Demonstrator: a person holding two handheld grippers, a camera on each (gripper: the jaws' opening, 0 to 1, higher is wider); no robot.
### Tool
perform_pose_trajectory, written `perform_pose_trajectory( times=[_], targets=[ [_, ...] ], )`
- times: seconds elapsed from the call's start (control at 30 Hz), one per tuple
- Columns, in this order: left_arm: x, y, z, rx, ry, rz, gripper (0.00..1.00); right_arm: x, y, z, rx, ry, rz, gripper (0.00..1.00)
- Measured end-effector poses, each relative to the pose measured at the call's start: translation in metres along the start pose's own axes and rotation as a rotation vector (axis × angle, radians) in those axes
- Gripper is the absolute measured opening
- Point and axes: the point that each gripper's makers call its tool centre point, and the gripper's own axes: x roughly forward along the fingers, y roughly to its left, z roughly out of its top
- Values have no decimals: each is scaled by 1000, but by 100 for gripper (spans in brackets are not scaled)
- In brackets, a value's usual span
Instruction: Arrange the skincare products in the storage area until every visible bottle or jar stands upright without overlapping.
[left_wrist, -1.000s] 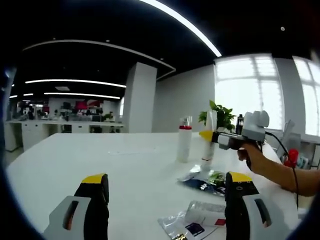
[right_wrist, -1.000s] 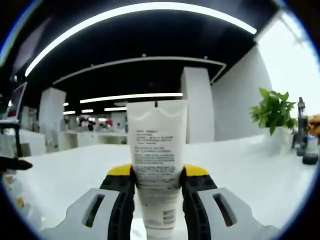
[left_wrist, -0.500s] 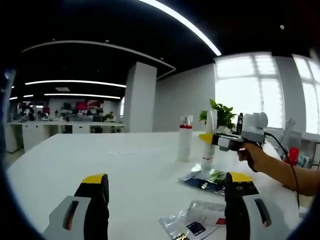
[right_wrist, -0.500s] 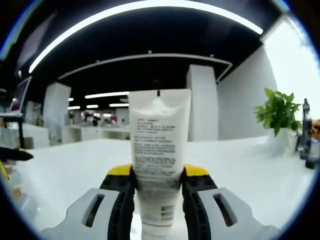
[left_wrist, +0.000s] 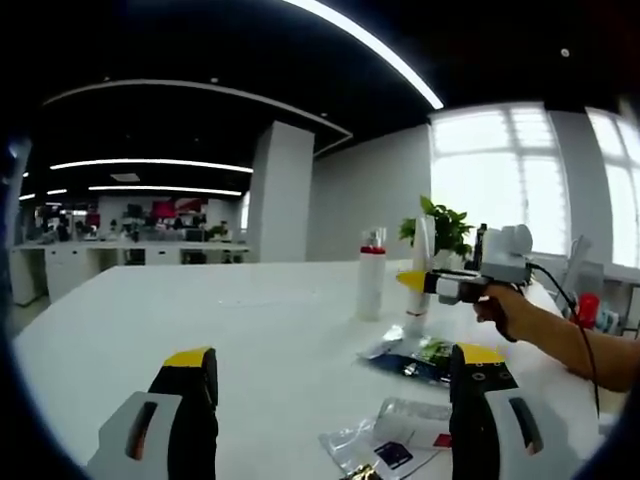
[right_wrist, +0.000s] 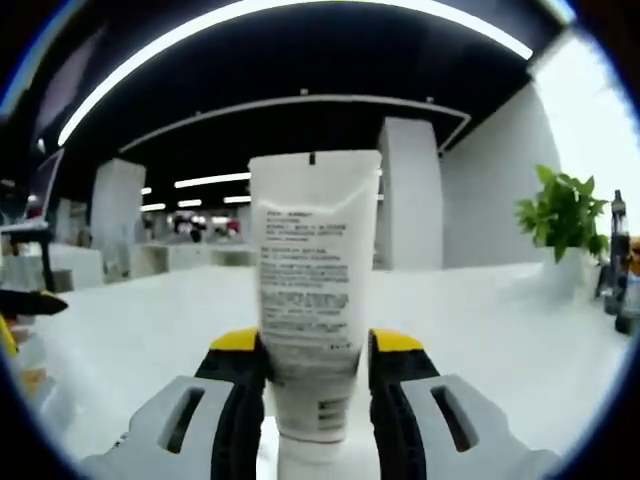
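A white tube with small print stands upright, cap end down, between my right gripper's yellow-tipped jaws, which are shut on it. In the left gripper view that tube rests on the white table, with the right gripper reaching in from the right in a person's hand. Just left of it stands a white bottle with a red band and a clear cap. My left gripper hovers low over the table, open, with nothing between its fingers.
Several flat sachets and clear packets lie on the table in front of the tube. A potted plant and a dark bottle stand behind. A red object sits at the far right.
The right gripper has kept its hold on the tube, which looks slightly larger and higher in its view. In the left gripper view almost nothing has shifted.
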Motion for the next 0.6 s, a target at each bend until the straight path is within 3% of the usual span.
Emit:
perform_pose_trajectory(
  times=[0.13,0.4,0.5,0.6],
  targets=[
    [-1,-2,-2,2,4,-1,99,2,2,-5,66,13,18,50],
    [-1,-1,-2,4,9,-1,99,6,9,-15,135,48,52,82],
    [0,0,-3,5,13,-2,99,6,10,-22,187,90,66,88],
    [0,1,-4,8,19,0,99,5,10,-27,172,116,70,92]
  ],
)
